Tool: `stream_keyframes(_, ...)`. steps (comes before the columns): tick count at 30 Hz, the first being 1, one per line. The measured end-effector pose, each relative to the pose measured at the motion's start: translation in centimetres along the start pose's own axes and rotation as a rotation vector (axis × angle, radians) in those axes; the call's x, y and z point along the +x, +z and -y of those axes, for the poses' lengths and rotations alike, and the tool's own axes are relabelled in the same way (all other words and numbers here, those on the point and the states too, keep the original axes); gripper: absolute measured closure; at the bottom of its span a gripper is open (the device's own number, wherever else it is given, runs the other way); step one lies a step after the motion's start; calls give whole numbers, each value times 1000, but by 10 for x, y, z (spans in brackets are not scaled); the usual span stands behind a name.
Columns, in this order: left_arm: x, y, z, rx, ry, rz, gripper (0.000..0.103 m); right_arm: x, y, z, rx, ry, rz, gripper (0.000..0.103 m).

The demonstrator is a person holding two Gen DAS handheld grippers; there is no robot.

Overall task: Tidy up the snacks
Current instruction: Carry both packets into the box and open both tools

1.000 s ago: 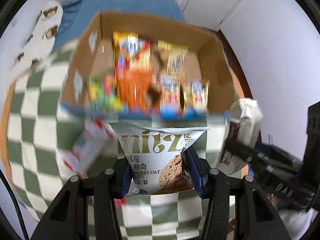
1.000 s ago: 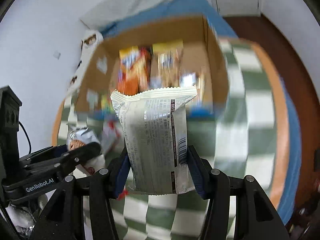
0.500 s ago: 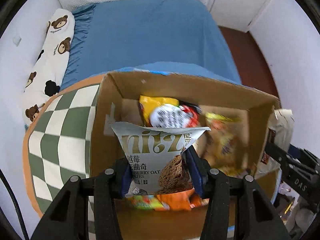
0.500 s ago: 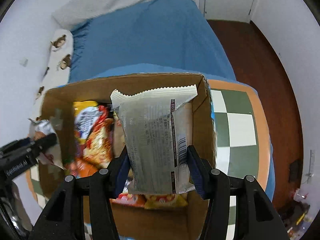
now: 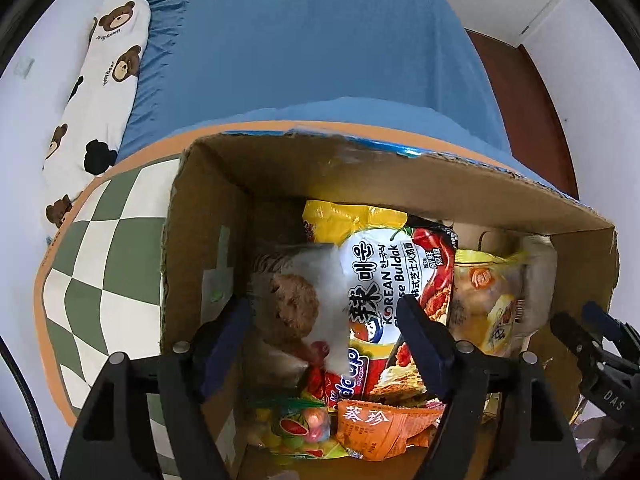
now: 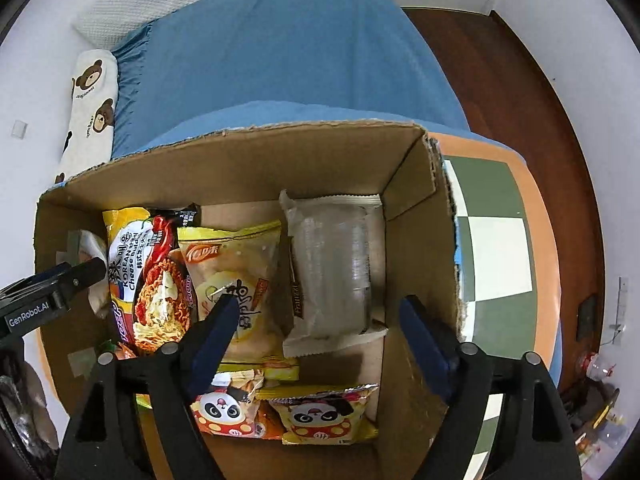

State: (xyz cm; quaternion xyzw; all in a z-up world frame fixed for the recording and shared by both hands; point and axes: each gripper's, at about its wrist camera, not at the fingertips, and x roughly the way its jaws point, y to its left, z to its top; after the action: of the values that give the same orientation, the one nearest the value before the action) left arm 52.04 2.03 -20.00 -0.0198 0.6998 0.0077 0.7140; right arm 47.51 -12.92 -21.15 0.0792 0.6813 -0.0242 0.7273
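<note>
A cardboard box sits on the checkered table and holds several snack packs. My left gripper is open above the box's left part. The oat cookie pack is blurred below it, against the left wall, free of the fingers. My right gripper is open above the box's right part. The silver snack pack lies below it by the right wall. A Korean Buldak noodle pack and a yellow pack lie in the middle.
The checkered table has an orange rim. A blue bed with a bear-print pillow lies beyond it. Two panda snack packs and an orange pack lie in the box's near part.
Both grippers opened and let go of their packs. The cookie pack dropped into the box's left side, the silver pack into its right side. Both grippers moved further over the box.
</note>
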Motion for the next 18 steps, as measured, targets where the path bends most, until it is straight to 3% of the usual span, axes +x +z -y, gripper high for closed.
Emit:
stream_keyframes(4, -8, -7, 4, 6, -16, 17, 28, -1, -2, -2, -2, -8, 5, 16)
stream_keyframes(9, -31, -27, 13, 26, -3, 105, 28, -17, -15, -5, -10, -8, 54, 16)
stream_keyframes(18, -77, -89, 26, 65, 1, 271, 28, -49, -67, -11, -32, -2, 161, 16)
